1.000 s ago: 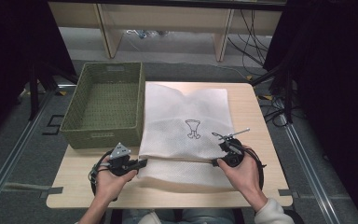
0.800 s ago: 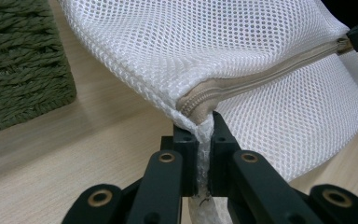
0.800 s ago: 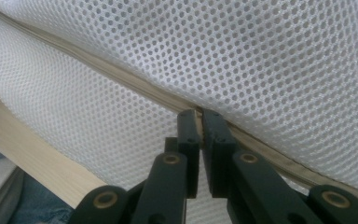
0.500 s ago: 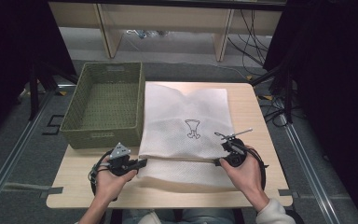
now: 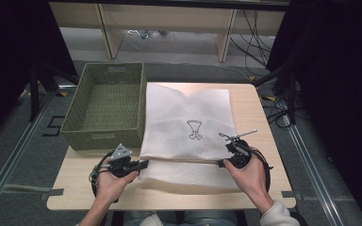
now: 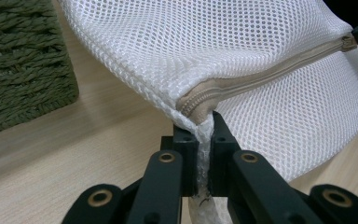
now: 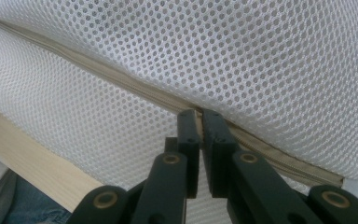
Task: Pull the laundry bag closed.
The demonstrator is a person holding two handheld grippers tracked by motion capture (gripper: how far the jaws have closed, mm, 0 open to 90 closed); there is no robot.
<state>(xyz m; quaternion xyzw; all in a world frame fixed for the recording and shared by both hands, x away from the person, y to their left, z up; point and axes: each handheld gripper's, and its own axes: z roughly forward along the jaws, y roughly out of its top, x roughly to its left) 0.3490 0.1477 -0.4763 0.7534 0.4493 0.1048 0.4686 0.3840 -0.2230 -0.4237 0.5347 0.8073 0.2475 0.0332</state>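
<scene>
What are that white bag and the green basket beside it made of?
The white mesh laundry bag looks like synthetic netting: regular small holes, a beige zipper along its edge. The green basket looks woven from twisted cord or paper rope, matte; which fibre is unclear.

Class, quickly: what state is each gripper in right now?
Left gripper: shut on the white mesh zip bag, at its corner.
Right gripper: shut on the bag's zip edge.

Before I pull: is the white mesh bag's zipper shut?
Shut along the visible stretch: the beige zipper on the white mesh laundry bag shows no gap.
</scene>
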